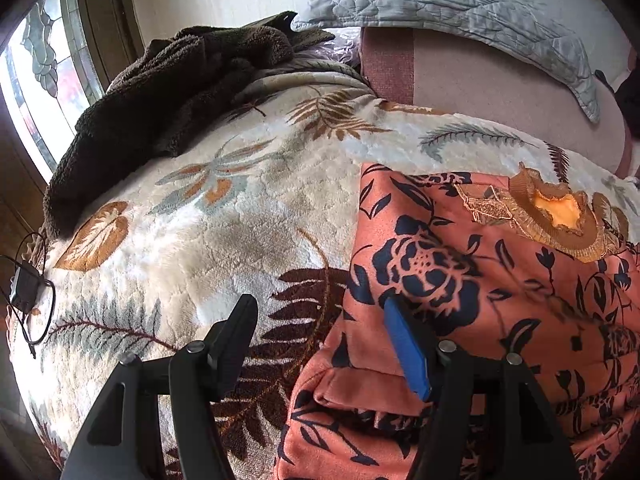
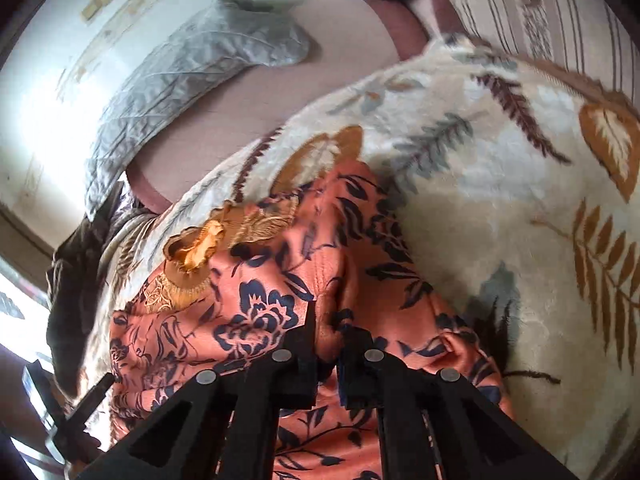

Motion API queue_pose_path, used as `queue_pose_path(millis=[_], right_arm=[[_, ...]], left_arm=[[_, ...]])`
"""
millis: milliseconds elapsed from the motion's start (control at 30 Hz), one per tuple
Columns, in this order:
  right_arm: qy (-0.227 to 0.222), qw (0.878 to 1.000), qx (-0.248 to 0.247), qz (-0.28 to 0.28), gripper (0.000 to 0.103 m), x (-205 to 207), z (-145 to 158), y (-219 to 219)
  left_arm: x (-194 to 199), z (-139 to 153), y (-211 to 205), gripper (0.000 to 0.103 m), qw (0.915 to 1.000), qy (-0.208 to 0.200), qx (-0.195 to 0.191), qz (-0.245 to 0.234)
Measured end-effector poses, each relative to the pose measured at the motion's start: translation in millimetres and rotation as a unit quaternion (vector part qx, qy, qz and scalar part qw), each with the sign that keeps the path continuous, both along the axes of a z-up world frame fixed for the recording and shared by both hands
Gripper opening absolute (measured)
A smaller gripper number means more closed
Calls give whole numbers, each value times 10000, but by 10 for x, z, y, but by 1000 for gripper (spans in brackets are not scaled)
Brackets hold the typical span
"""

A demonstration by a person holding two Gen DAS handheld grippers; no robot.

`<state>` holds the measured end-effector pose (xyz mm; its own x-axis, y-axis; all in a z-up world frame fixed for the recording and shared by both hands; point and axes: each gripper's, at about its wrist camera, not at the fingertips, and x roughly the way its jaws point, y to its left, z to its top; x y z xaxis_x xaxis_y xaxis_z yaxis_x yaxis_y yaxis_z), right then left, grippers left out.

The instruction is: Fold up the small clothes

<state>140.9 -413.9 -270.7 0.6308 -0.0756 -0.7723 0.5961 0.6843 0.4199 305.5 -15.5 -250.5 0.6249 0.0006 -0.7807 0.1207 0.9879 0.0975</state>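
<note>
An orange garment (image 1: 480, 280) with dark blue flowers and a gold embroidered neckline (image 1: 560, 216) lies on a cream leaf-patterned blanket (image 1: 200, 240). My left gripper (image 1: 320, 324) is open and straddles the garment's left edge. Its blue-padded finger (image 1: 404, 344) is over the cloth and the other finger is over the blanket. In the right wrist view the same garment (image 2: 260, 280) lies bunched, its neckline (image 2: 192, 256) to the left. My right gripper (image 2: 330, 336) is shut on a raised fold of the orange cloth near the garment's right side.
A dark brown fleece (image 1: 160, 92) is heaped at the blanket's far left. A grey quilted pillow (image 1: 440, 4) lies on a pink sheet (image 1: 500, 80) at the back. A black charger with its cable (image 1: 24, 284) sits at the left edge, by a window (image 1: 40, 60).
</note>
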Motion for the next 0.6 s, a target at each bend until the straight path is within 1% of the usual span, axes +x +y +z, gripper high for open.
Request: queue_pose_path(millis=[33,67,100,167,200,233,267,300,333,367,433,467,533,567,600], right_arm=[[115,9996,207,-160,14,-41,-69,-106],[98,9986,414,-301,18,-106,-129,-194],[-14,9970,632,-446,19,-180,-178,-269],[-292,9900,1179,-714,19,-289,-258,-397],[-341,9868,1358,-813,19,-328,-265,-445],[-400,9860,1354,-890,19,-356,-221,-458],[-547,9881,1122,-905,19,-370,-130,-429],[-691,9916,771,-771,19,-345,-18,-356],[-777,9946,490,-485,19,-268,81,-262],[-833,9958,343,-137,19,-154,152,-172],[-849,9956,185,365,19,60,224,-12],[-777,9956,67,527,19,185,222,64],[-538,9960,-109,704,19,393,142,138],[-275,9966,-94,773,19,499,15,143],[136,9962,60,863,19,603,-185,121]], left_arm=[[-8,4,-26,67,10000,-41,67,-45],[-12,-9,-52,67,9998,-51,156,-83],[-8,-39,-77,67,9996,-10,251,-117],[24,-149,-105,67,9986,215,459,-146],[29,-182,-106,67,9984,261,488,-140],[28,-170,-99,67,9986,231,462,-125],[23,-140,-96,67,9989,178,420,-121],[6,-97,-96,67,9993,83,338,-147],[-14,-52,-103,67,9995,-27,243,-198],[-39,-15,-121,67,9994,-118,156,-275],[-81,35,-173,67,9985,-222,-40,-504],[-100,48,-201,67,9977,-238,-126,-617],[-130,38,-265,67,9964,-225,-174,-798],[-125,8,-292,67,9961,-165,-159,-854],[-113,-32,-315,67,9960,-81,-119,-879]])
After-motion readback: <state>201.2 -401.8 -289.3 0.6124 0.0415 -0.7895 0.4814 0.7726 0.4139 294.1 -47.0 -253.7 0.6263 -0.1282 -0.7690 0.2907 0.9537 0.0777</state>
